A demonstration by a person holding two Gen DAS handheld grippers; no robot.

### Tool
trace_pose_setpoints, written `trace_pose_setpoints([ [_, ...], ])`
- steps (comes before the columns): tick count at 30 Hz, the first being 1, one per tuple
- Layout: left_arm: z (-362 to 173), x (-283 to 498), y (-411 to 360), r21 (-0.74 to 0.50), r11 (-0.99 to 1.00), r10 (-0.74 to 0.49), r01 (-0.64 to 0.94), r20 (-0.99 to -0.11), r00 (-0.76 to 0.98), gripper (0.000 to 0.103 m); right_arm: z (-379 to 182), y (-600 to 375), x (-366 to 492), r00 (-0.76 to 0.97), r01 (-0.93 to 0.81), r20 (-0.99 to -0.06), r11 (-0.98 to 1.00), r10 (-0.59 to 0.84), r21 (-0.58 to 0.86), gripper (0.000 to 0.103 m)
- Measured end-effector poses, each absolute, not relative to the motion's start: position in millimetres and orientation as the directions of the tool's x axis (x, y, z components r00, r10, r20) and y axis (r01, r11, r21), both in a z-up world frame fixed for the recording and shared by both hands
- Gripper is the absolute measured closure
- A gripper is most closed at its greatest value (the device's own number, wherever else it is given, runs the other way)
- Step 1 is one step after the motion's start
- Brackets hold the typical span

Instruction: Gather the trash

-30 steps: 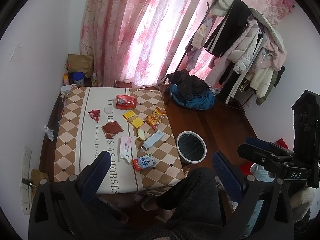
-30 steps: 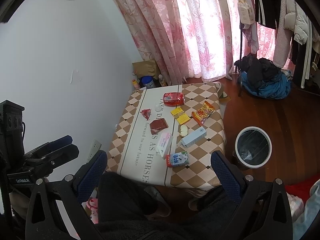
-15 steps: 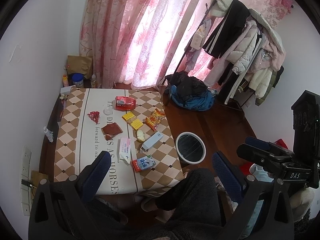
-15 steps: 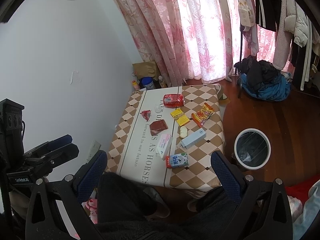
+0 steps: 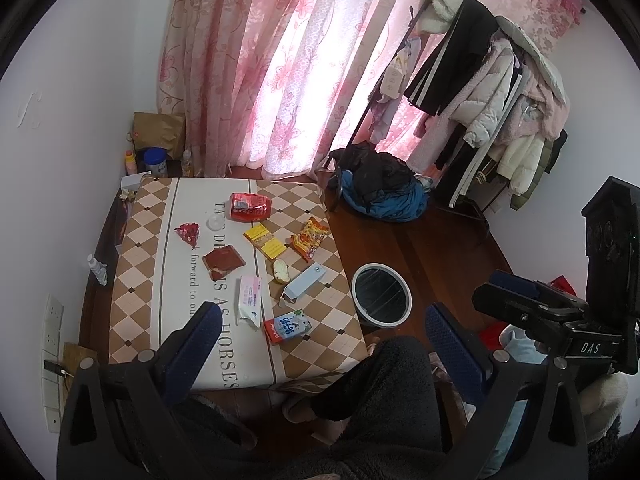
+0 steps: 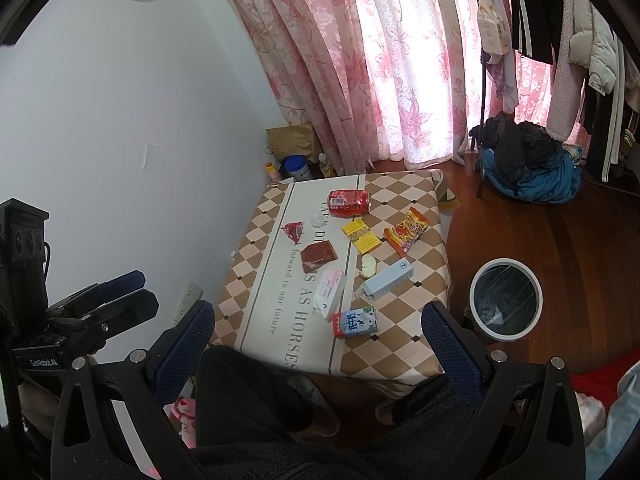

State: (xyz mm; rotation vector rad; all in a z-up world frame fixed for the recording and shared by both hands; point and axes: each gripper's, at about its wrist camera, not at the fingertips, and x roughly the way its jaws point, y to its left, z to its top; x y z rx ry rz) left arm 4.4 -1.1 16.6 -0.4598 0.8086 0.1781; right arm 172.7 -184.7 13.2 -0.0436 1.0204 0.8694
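Trash lies scattered on a low table (image 5: 132, 312) with a checkered cloth: a red can (image 5: 250, 207), a small milk carton (image 5: 287, 326), a light blue box (image 5: 304, 288), a pink and white pack (image 5: 250, 294), yellow packets (image 5: 266, 241), an orange snack bag (image 5: 310, 238), a brown wrapper (image 5: 223, 262) and a red wrapper (image 5: 188, 233). A white-rimmed bin (image 5: 382, 294) with a black liner stands on the floor right of the table (image 6: 506, 300). My left gripper (image 5: 320, 336) and my right gripper (image 6: 318, 334) are both open and empty, high above the table's near edge.
The person's dark-trousered legs (image 5: 384, 380) are below both grippers. A clothes rack (image 5: 492, 80) and a pile of dark and blue clothes (image 5: 380, 192) stand at the back right. Pink curtains (image 5: 280, 60) hang behind. Bottles and a paper bag (image 5: 158, 136) sit in the far corner.
Both views have drifted slightly; the table and bin sit a little nearer and lower in frame. Nothing on the table has moved, and both grippers stay open.
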Motion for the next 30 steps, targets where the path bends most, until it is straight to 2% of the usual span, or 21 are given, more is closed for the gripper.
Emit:
trace_pose_setpoints([
  [4, 9, 13, 5, -0.277, 0.888, 0.04, -0.367, -0.749, 0.662, 0.0, 11, -185, 177, 0.241, -0.623, -0.759, 0.696, 0.605, 0.357, 0.0],
  [8, -47, 33, 26, -0.121, 0.86, 0.207, -0.495, -0.804, 0.557, 0.0, -21, -179, 194, 0.229, -0.571, -0.791, 0.736, 0.567, 0.362, 0.0],
  [10, -91, 47, 39, -0.04, 0.842, 0.265, -0.538, -0.838, 0.476, 0.0, -55, -172, 207, 0.212, -0.541, -0.825, 0.766, 0.524, 0.347, 0.0],
  [14, -183, 67, 68, 0.023, 0.817, 0.253, -0.576, -0.912, 0.322, 0.0, -142, -159, 231, 0.097, -0.491, -0.879, 0.791, 0.467, 0.366, 0.0],
  [18, -251, 69, 85, 0.104, 0.783, 0.286, -0.614, -0.936, 0.206, 0.0, -222, -117, 239, 0.015, -0.617, -0.94, 0.743, 0.341, 0.259, 0.0],
  [23, -301, 61, 87, 0.142, 0.753, 0.278, -0.642, -0.954, 0.115, 0.0, -302, -43, 229, -0.04, -0.844, -0.987, 0.524, 0.154, 0.116, 0.002],
  [26, -320, 59, 88, 0.135, 0.745, 0.256, -0.653, -0.962, 0.092, 0.0, -333, -9, 214, 0.028, -0.935, -0.998, 0.355, 0.058, -0.005, 0.002],
  [30, -335, 54, 88, 0.129, 0.735, 0.234, -0.666, -0.97, 0.07, 0.0, -353, 19, 194, 0.103, -0.987, -0.995, 0.128, 0.006, -0.101, 0.002],
])
